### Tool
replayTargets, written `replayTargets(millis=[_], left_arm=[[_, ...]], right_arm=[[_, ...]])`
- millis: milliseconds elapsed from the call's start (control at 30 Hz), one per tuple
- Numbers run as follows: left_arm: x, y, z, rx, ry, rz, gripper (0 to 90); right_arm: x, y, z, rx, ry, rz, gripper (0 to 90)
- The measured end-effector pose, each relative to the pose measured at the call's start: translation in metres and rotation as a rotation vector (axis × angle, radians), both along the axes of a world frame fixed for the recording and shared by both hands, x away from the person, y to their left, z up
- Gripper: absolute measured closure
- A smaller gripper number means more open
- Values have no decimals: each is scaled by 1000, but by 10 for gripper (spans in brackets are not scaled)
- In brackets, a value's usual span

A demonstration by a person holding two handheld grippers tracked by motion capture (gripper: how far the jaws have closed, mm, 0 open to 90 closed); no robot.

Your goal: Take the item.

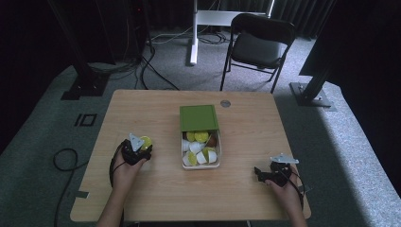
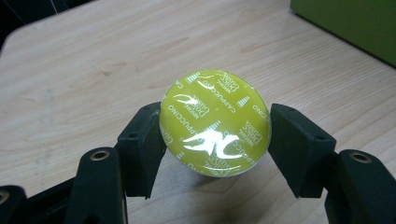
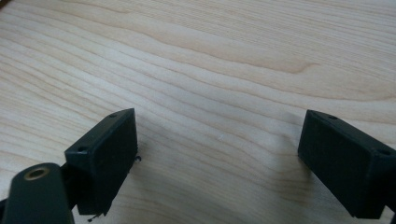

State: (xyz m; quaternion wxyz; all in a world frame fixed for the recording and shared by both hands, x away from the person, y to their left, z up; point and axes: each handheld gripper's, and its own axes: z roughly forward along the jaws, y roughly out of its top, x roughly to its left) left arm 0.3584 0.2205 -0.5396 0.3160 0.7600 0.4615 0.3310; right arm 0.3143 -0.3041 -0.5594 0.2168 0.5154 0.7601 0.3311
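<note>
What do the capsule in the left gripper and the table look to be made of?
Capsule: glossy yellow-green foil lid, judging by the bright glare and the printed "CAPPUCCINO"; its body is hidden. Table: pale wood or wood-look laminate with a matte grain pattern; which one is unclear.

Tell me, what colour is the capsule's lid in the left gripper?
Yellow-green with white lettering on the capsule, clearest in the left gripper view.

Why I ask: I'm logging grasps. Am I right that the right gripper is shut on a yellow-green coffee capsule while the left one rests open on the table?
Not quite: sides are swapped. The left gripper is shut on the yellow-green capsule, per the left gripper view; the right gripper is open over the table.
</note>
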Motion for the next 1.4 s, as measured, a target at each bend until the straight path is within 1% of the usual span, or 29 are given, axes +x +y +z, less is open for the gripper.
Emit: replayTargets(millis=[67,100,167,233,300,333,367,400,433,467,500,533,567,633,700,733,833,933,1067,1133,1167,1233,1267,1300,1400], left_arm=[[1,0,-4,-2,15,-1,392],[1,0,-6,-1,17,2,392],[1,0,-7,4,6,-3,392],[2,0,-7,6,7,-6,392],[3,-1,-6,27,12,-15,391],[4,-1,-6,34,21,-17,388],[5,-1,-6,29,38,-10,379],[6,0,-7,20,55,-13,349],[6,0,-7,20,55,-13,311],[6,-1,-7,14,74,-18,292],[6,0,-7,12,74,-19,288],[6,0,-7,12,74,-19,263],[6,0,-8,1,69,-24,263],[5,0,-8,-3,73,-26,207],[3,1,-7,-13,79,-29,198],[2,1,-6,-24,82,-38,198],[-4,4,-3,-29,68,-43,180],[-10,8,-1,-55,71,-52,154],[-21,15,1,-68,69,-66,154],[-26,20,2,-83,66,-71,143],[-29,22,2,-80,62,-82,109],[-35,24,1,-41,38,-111,103],[-38,25,1,-35,29,-121,103],[-41,27,1,-44,23,-124,103],[-48,33,2,-89,24,-127,103]], right_arm=[[0,0,0,0,0,0,117],[0,0,0,0,0,0,117],[0,0,0,0,0,0,117],[0,0,0,0,0,0,117],[0,0,0,0,0,0,117],[0,0,0,1,0,-1,117],[0,0,0,1,0,-1,117],[0,0,0,0,1,0,117],[0,0,0,0,1,0,117],[0,0,0,0,1,-1,117],[0,0,0,0,1,-1,117],[0,0,0,0,1,-1,117],[0,0,0,0,1,0,117],[0,0,0,1,1,-1,117],[0,0,0,1,0,-1,117],[0,0,0,1,0,-1,117],[0,0,0,0,0,0,117],[0,0,0,-1,-1,1,117],[0,0,0,-1,-1,1,117],[0,0,0,-1,-1,1,117],[0,0,0,-1,-1,1,117],[0,0,0,-1,-1,1,117],[0,0,0,-1,-1,1,117],[0,0,0,-1,-1,1,117],[0,0,0,-1,-1,1,117]])
